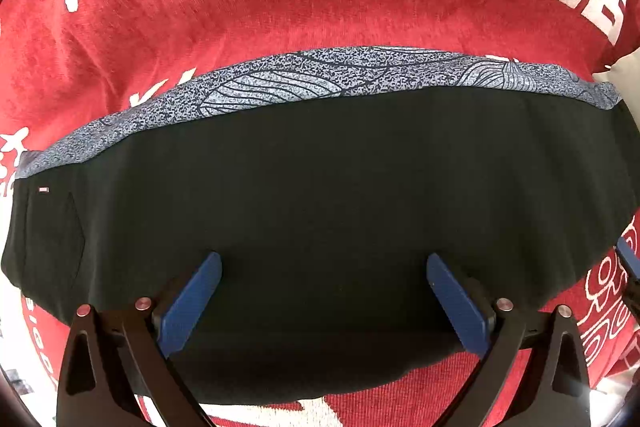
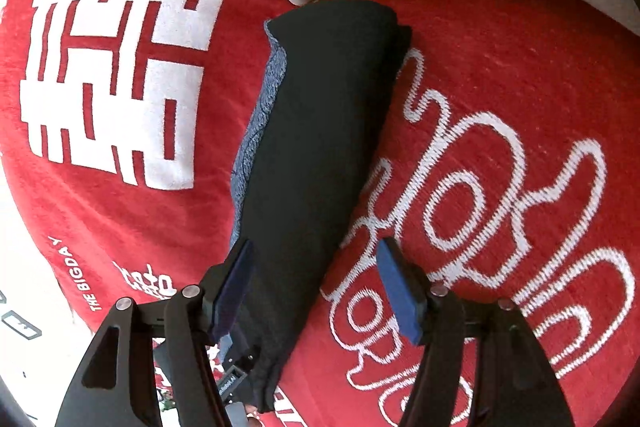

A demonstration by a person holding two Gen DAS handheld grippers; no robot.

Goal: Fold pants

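Black folded pants (image 1: 320, 207) between left tool (image 1: 324, 291) (apart), beside right tool (image 2: 316, 283), spread

Your left gripper (image 1: 324, 301) pointed steeply down, jaws spread wide, nothing clamped. Your right gripper (image 2: 316, 283) angled downward, jaws apart, pads gripping nothing.

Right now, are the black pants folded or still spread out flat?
Folded. The black pants lie as a narrow, layered bundle on the red blanket, with a patterned grey layer showing along one edge.
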